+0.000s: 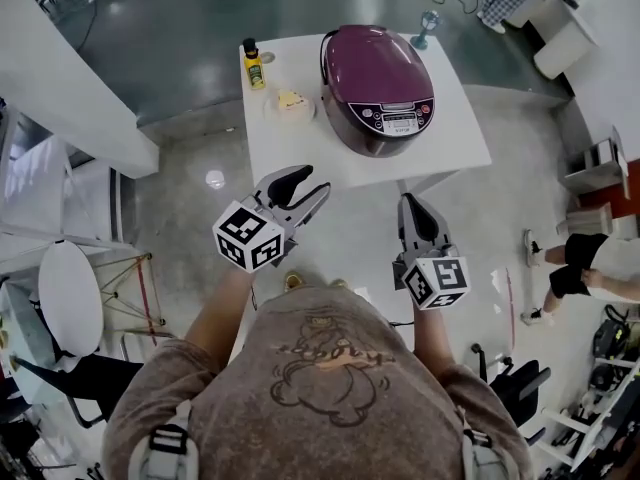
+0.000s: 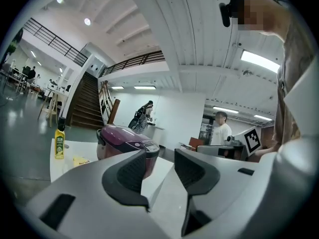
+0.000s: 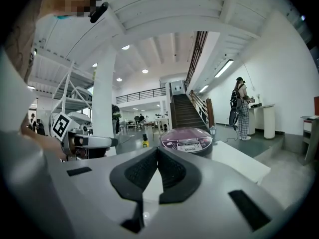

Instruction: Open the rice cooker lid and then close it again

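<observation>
Rice cooker [image 1: 378, 88] panel txt illegible

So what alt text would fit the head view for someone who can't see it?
From above, a person holds the left claw and right claw short of a white square table bearing a glossy purple rice cooker, lid closed, and a small yellow bottle.

Glossy purple plastic rice cooker [image 1: 378, 88]; smooth matt white table [image 1: 300, 153]; polished, reflective floor [image 1: 180, 58]
</observation>
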